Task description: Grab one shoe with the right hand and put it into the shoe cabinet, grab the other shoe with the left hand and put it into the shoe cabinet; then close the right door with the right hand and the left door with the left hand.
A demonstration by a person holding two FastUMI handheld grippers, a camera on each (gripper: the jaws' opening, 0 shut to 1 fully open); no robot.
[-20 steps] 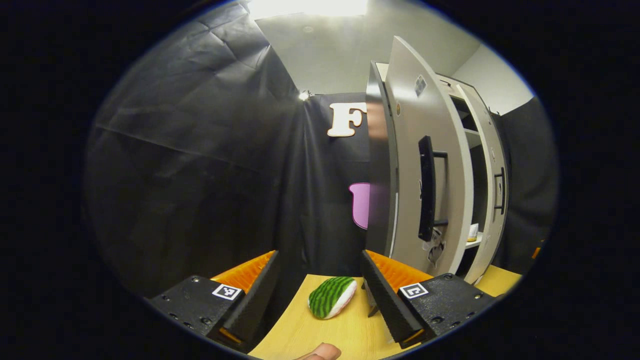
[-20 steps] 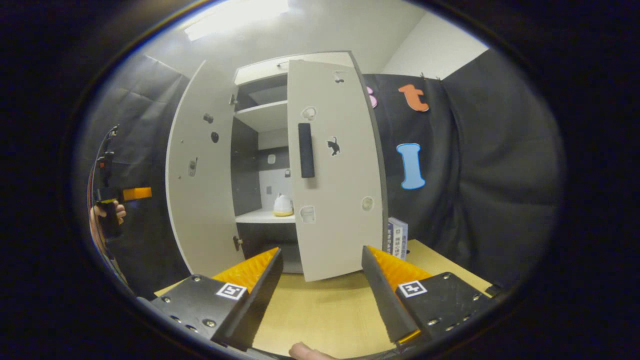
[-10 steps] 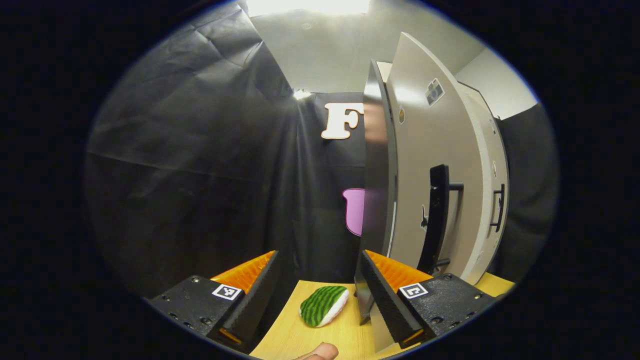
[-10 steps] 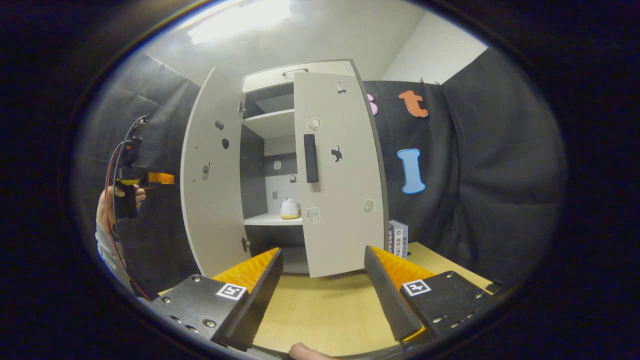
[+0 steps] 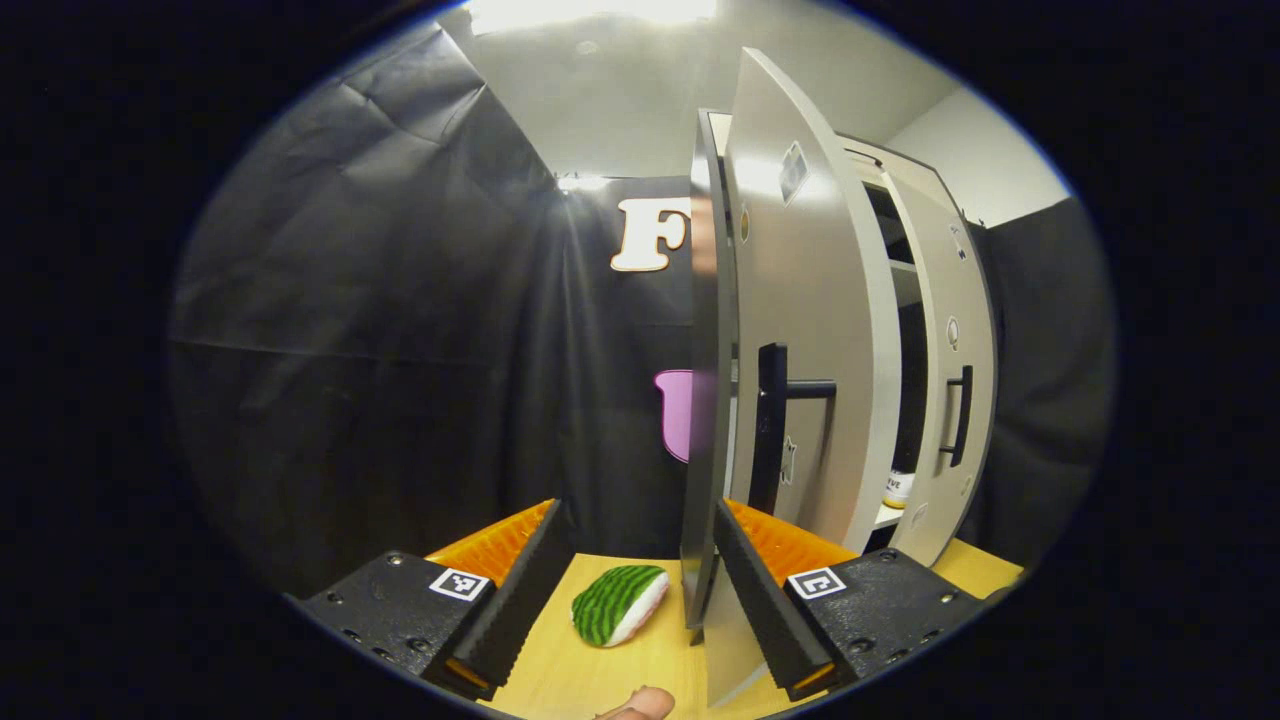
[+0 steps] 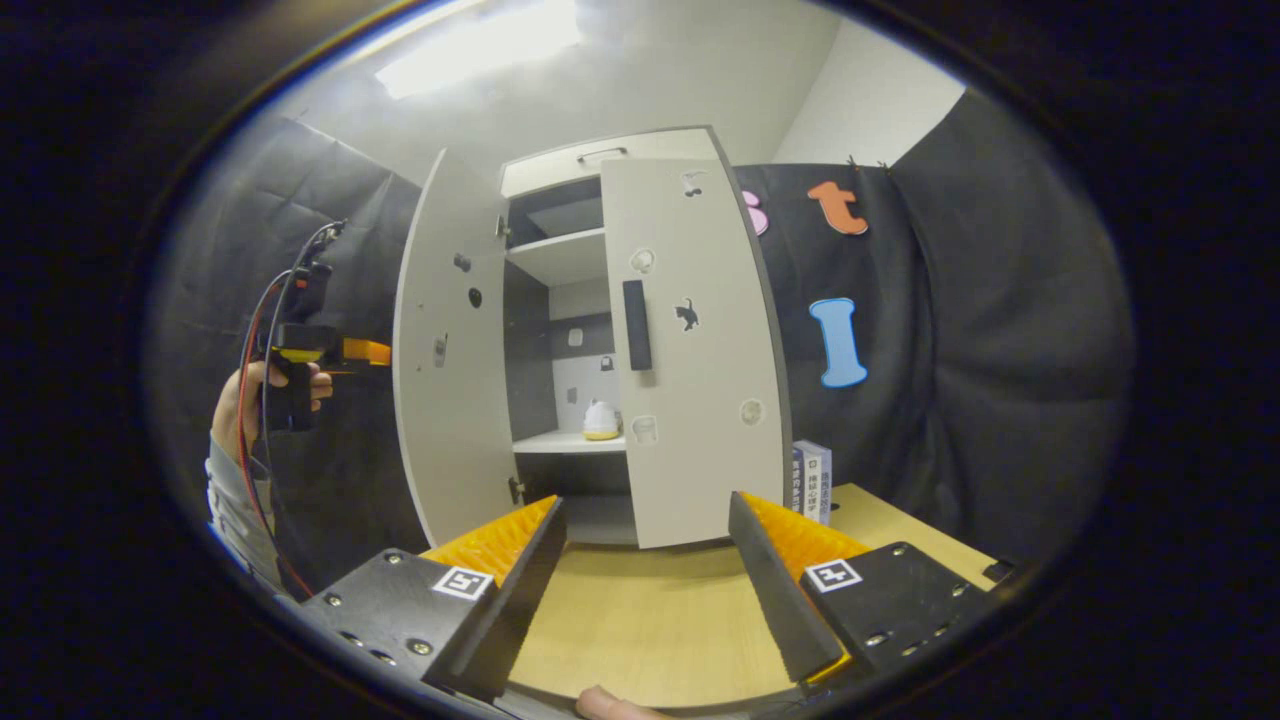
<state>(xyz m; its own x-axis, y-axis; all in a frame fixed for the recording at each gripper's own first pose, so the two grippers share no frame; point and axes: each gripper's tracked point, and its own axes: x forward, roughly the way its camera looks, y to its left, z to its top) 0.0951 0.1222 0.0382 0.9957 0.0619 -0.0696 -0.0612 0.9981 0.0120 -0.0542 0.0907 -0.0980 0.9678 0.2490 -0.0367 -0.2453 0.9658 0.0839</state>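
Observation:
The pale shoe cabinet (image 6: 560, 165) stands on the wooden table with both doors ajar. A white and yellow shoe (image 6: 600, 420) sits on its middle shelf and shows through the gap as the shoe (image 5: 897, 488). My left gripper (image 5: 637, 515) is open. The free edge of the left door (image 5: 705, 400) stands between its fingers, close to the right one. That door's black handle (image 5: 770, 430) is just beyond. In the right gripper view the left gripper (image 6: 365, 350) is at the left door's (image 6: 450, 350) outer edge. My right gripper (image 6: 645, 505) is open and empty, back from the right door (image 6: 700, 340).
A green-striped, white-edged object (image 5: 615, 603) lies on the table (image 6: 640, 620) left of the cabinet. A small box (image 6: 812, 480) stands to the cabinet's right. A hand (image 6: 235, 400) with cables holds the left gripper. Black cloth walls close the booth.
My left gripper has moved in on the left door, whose edge now stands between its fingers. The right gripper has drawn back a little; the cabinet looks smaller.

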